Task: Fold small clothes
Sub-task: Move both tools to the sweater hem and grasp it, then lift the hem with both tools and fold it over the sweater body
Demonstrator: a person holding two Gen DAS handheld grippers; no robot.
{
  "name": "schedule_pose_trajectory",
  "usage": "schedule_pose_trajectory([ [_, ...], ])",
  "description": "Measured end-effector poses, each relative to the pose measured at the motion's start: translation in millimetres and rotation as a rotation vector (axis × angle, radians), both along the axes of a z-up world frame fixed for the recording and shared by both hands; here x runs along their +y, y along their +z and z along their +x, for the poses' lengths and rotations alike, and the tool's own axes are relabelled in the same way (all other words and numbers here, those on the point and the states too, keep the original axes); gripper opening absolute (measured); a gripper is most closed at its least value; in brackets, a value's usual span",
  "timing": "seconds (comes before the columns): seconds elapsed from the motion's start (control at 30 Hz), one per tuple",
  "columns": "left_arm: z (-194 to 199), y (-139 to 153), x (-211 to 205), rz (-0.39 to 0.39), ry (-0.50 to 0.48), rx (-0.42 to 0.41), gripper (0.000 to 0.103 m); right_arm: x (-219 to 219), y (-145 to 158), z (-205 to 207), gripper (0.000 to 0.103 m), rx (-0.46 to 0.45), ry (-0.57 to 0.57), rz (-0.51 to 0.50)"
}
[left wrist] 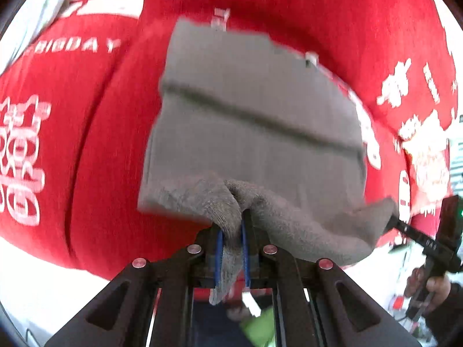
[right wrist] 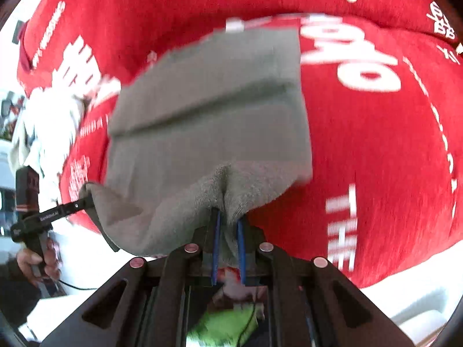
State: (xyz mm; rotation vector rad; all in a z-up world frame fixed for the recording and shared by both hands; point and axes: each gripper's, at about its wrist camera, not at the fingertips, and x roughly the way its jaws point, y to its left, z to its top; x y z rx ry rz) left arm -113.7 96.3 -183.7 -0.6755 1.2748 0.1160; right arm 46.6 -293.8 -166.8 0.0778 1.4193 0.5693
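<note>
A small grey knitted cloth (left wrist: 254, 121) hangs over a red printed cover (left wrist: 95, 150). My left gripper (left wrist: 231, 225) is shut on one near corner of the cloth, fabric bunched between its blue pads. My right gripper (right wrist: 228, 222) is shut on the other near corner of the same grey cloth (right wrist: 208, 110). The cloth hangs between the two grippers with a sagging near edge and a crease across its middle. The right gripper shows in the left wrist view (left wrist: 390, 222), and the left gripper shows in the right wrist view (right wrist: 86, 202).
The red cover with white lettering (right wrist: 376, 115) fills most of both views. A white surface (left wrist: 43, 283) lies along the near edge. A hand (right wrist: 37, 260) holds the left gripper's handle. Something bright green (right wrist: 225, 326) lies below the right gripper.
</note>
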Motion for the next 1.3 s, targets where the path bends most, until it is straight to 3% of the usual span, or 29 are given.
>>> schedule_pose_trajectory([
  [0.13,49.6,-24.0,9.1,0.030,0.008,0.030,0.012,17.9,-17.5,48.6,0.011,-0.016,-0.020,-0.014],
  [0.27,66.3,-52.5,16.4,0.022,0.029,0.112,0.013,41.9,-46.6,71.6,0.011,0.005,-0.013,-0.098],
  [0.3,66.7,-53.0,16.6,0.008,0.041,0.120,0.023,42.9,-51.4,73.6,0.011,0.010,-0.009,-0.117],
  [0.33,64.5,-52.9,18.7,-0.008,0.059,0.129,0.048,42.5,-53.2,72.0,0.013,0.012,-0.008,-0.124],
  [0.4,57.1,-49.3,18.8,-0.028,0.078,0.121,0.085,39.3,-52.7,68.5,0.032,0.024,-0.013,-0.115],
  [0.47,41.4,-36.9,15.1,-0.017,0.088,0.096,0.087,33.0,-47.2,64.0,0.089,0.013,-0.019,-0.100],
  [0.53,23.8,-35.2,6.0,-0.039,0.082,0.112,0.087,20.8,-33.9,49.9,0.091,-0.029,-0.041,-0.078],
  [0.7,-4.6,-45.7,-12.5,-0.062,0.112,0.139,0.087,-2.8,-41.1,9.7,0.091,0.041,-0.063,-0.100],
  [0.8,-1.8,-53.4,-19.2,-0.070,0.140,0.158,0.087,1.5,-56.8,-0.3,0.086,0.081,-0.053,-0.101],
  [0.87,7.0,-59.7,-25.6,-0.065,0.125,0.169,0.086,9.9,-63.8,-2.5,0.074,0.085,-0.028,-0.094],
  [0.9,8.4,-64.5,-27.5,-0.073,0.107,0.179,0.074,15.9,-69.4,-2.5,0.069,0.094,-0.011,-0.095],
  [0.93,12.1,-68.6,-31.0,-0.072,0.083,0.199,0.062,21.1,-75.2,-2.1,0.049,0.111,0.002,-0.102],
  [0.97,14.6,-68.6,-32.7,-0.048,0.068,0.204,0.061,25.5,-80.8,-1.0,0.023,0.131,0.017,-0.111],
  [1.0,15.2,-64.7,-33.2,-0.047,0.053,0.187,0.038,29.7,-84.0,0.5,0.015,0.143,0.030,-0.122],
  [1.03,15.8,-63.7,-32.9,-0.089,0.040,0.174,0.008,32.2,-82.0,1.5,0.009,0.143,0.037,-0.122],
  [1.3,10.4,-29.9,-27.9,-0.117,0.057,0.120,0.008,23.3,-26.7,9.3,0.007,0.089,0.037,-0.038],
])
